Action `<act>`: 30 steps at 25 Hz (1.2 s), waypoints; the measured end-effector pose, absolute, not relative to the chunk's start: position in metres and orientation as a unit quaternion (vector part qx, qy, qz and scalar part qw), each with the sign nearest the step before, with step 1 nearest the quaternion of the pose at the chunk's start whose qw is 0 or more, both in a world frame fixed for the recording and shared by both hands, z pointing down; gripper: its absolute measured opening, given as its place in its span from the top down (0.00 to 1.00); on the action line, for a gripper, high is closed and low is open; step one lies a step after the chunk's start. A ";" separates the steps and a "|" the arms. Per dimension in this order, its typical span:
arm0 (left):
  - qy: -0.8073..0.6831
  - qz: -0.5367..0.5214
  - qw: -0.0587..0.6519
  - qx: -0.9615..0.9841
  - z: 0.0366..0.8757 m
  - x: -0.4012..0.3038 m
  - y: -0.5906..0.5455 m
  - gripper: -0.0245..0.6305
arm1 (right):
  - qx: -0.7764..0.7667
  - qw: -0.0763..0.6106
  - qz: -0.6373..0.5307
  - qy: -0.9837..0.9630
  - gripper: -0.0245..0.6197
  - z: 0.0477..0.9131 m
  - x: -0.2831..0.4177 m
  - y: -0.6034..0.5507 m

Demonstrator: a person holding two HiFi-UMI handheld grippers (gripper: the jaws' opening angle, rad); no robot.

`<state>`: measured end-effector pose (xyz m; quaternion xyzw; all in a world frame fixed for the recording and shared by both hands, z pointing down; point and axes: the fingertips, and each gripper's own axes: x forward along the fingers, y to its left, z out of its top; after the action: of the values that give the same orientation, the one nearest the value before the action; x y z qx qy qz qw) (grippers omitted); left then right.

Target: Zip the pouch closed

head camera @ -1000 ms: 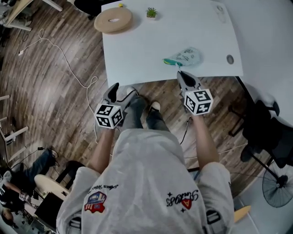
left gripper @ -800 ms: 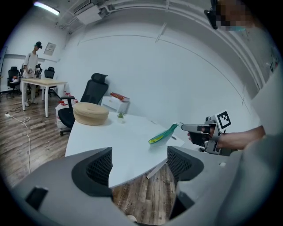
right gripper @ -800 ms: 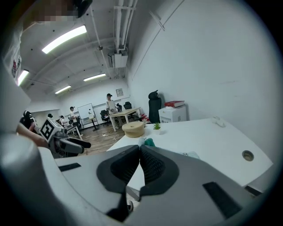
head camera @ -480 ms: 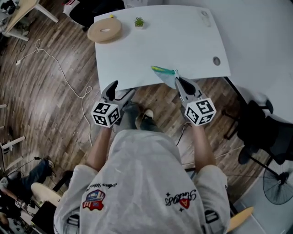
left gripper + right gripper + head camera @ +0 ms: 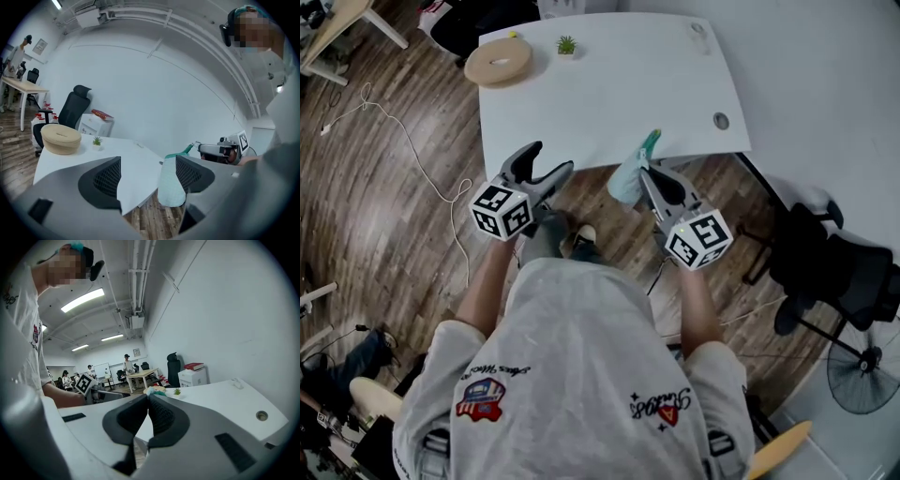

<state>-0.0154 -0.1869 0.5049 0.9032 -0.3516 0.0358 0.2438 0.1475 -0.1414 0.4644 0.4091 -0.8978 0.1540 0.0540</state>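
Pouch hangs from the clamped right claw off the surface's near edge. The left claw, apart, empty and just narrowing, should grab it next.

The pouch has left the table. 1 second ago it lay flat near the front edge; now it hangs clear, pinched in the right gripper. Both grippers have risen. The left gripper has just narrowed its jaws slightly, with nothing between them.

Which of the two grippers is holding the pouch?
The right gripper: its jaws are shut on the pouch. The left gripper has just closed slightly, yet its jaws stand apart, empty.
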 end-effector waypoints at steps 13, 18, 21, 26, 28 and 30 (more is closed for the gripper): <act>-0.194 0.014 0.275 0.942 0.481 0.038 -0.155 0.44 | 0.356 0.049 0.155 -0.920 0.94 0.460 0.137 -0.112; -0.111 -0.012 0.294 0.949 0.465 0.050 -0.139 0.44 | 0.333 0.058 0.158 -0.928 0.94 0.462 0.129 -0.098; -0.059 -0.021 0.311 0.948 0.456 0.058 -0.128 0.44 | 0.319 0.062 0.159 -0.932 0.94 0.462 0.123 -0.093; 0.007 -0.019 0.332 0.943 0.450 0.073 -0.110 0.46 | 0.284 0.075 0.158 -0.943 0.94 0.462 0.108 -0.083; 0.027 -0.015 0.342 0.939 0.451 0.077 -0.104 0.46 | 0.275 0.080 0.156 -0.945 0.94 0.462 0.101 -0.081; 0.044 -0.014 0.348 0.936 0.453 0.079 -0.098 0.47 | 0.267 0.084 0.152 -0.948 0.94 0.462 0.096 -0.079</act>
<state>0.0790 -0.0979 0.4525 0.9363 0.0440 -0.0142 0.3481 0.0958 -0.0787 0.4625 0.2675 -0.9477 0.1525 0.0844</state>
